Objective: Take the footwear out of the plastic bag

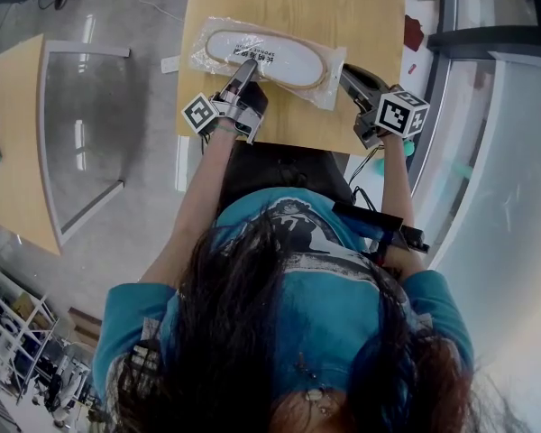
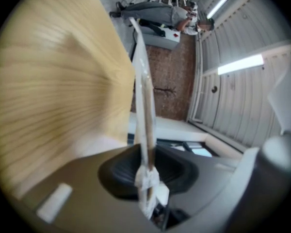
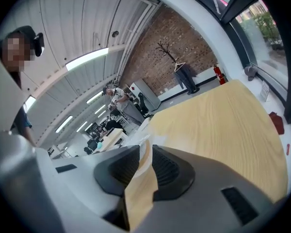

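Lying flat on the wooden bench (image 1: pixel 343 7), close to its near edge, is a clear plastic bag (image 1: pixel 206 59) with a pale slipper (image 1: pixel 270 57) inside it, sole up and rimmed in tan. The bag stretches from near the bench's left edge toward its right edge.

The left tool (image 1: pixel 248 70) reaches over the near edge and is clamped on the bag's near side at about the slipper's middle. In the left gripper view, the white film and a thin tan strip run straight up from between its closed jaws.

The right tool (image 1: pixel 350 81) sits at the bag's right end, by the near right corner of the bench. In the right gripper view, its jaws stand slightly apart. A bit of the film's edge shows between them near the tips, and bare wood is visible through the gap, so nothing is pinched.
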A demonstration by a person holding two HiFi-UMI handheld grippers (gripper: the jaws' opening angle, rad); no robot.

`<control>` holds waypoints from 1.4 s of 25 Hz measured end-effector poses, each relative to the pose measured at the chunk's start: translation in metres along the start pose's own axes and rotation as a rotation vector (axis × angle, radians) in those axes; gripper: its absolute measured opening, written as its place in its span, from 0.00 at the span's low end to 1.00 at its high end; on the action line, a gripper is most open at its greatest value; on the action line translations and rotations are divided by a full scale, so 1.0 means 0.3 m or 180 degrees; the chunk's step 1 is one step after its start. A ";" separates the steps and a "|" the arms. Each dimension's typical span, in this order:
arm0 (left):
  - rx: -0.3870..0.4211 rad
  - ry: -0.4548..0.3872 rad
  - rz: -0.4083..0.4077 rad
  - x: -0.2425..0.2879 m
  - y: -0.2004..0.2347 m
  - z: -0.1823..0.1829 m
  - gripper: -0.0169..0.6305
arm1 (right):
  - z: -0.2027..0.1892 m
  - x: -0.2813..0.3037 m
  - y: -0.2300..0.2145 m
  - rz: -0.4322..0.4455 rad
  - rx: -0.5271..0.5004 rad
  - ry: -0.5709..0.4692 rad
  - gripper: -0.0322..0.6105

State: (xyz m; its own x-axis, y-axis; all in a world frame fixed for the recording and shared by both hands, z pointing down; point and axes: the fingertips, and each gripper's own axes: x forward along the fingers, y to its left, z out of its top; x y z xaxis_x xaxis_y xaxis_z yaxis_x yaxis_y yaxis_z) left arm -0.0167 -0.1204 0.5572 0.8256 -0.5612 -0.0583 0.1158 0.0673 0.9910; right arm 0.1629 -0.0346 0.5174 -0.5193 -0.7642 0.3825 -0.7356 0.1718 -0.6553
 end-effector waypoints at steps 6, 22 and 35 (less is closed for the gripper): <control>0.0020 -0.0036 0.0101 -0.006 0.002 0.010 0.15 | -0.003 0.018 0.090 0.0276 -0.0203 0.0213 0.19; -0.0576 -0.0281 -0.0354 -0.021 -0.052 0.023 0.14 | -0.030 0.017 0.077 0.0855 0.0764 -0.0024 0.25; -0.0613 -0.0139 -0.0345 -0.014 -0.053 0.012 0.14 | -0.052 0.058 0.113 0.0984 0.0831 0.0203 0.31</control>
State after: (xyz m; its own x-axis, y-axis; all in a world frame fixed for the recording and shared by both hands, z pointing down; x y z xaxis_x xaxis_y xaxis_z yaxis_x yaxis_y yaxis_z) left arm -0.0240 -0.1219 0.5421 0.7783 -0.6088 -0.1538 0.3092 0.1585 0.9377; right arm 0.1221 -0.0324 0.5119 -0.7305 -0.6599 0.1758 -0.4097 0.2175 -0.8859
